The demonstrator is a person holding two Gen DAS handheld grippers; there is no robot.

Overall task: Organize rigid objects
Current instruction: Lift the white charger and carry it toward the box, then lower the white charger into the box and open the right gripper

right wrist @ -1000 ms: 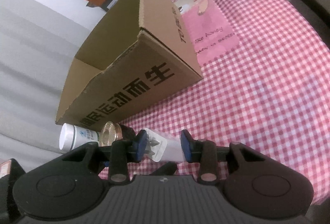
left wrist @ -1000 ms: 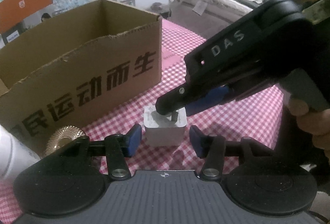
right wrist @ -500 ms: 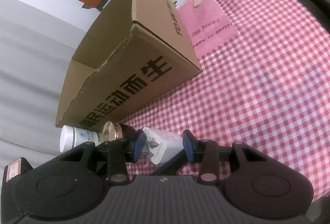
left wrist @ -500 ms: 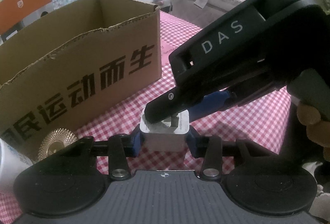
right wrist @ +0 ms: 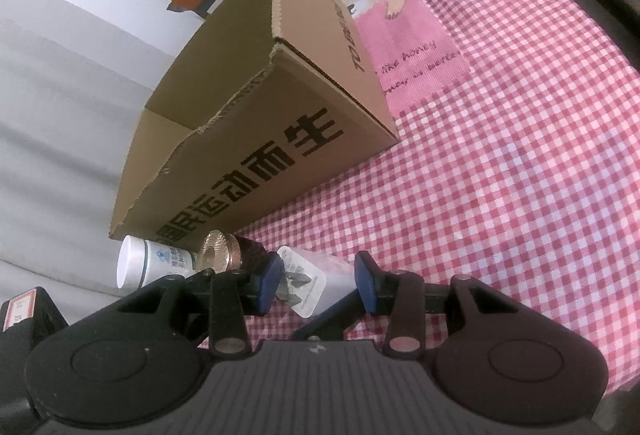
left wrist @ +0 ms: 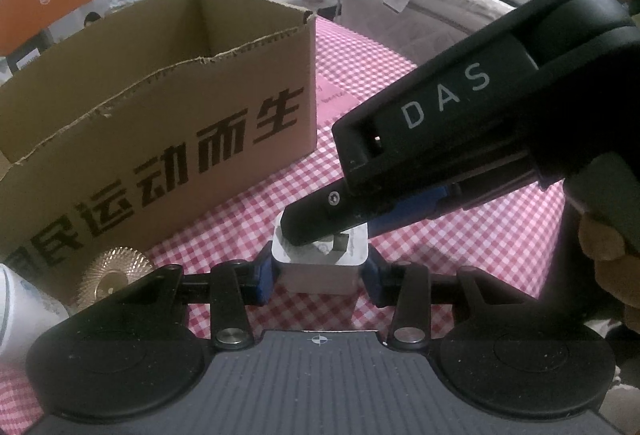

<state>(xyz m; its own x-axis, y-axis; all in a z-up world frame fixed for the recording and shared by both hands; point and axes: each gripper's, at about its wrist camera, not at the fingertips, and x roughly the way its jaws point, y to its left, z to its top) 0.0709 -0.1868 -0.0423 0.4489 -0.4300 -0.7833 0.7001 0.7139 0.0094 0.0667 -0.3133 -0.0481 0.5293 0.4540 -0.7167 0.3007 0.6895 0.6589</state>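
The white plug adapter (left wrist: 320, 267) stands on the checked tablecloth (left wrist: 460, 247), near and to the right of the open cardboard box (left wrist: 160, 139), with its prong face turned up. The left gripper (left wrist: 320, 275) reaches it from the near side, and its jaws have just been closing: its blue pads (left wrist: 264, 275) now sit flush against the adapter's left and right walls, narrow, so it reads as clamped on the block. The right gripper (right wrist: 316, 283) comes down on the same adapter from the right and above. In its own view the left pad is against the prongs while the right pad seems to stand a little off the body, so whether it truly grips I cannot tell. The adapter is squat, with no marked long axis beyond the prongs pointing up, so the left gripper's hold across the side walls looks the more secure. Both grippers are at the adapter, neither nearer than the other. The box lies to the far left of it, its open top higher than the block, so I judge the next move needs a lift and a carry leftward and away, over the torn front rim. A gold ridged disc (left wrist: 114, 275) and a white bottle (right wrist: 148, 265) lie by the box's near wall, further left, well clear of the pads. A hand (left wrist: 608, 247) holds the right gripper's handle at the far right edge.
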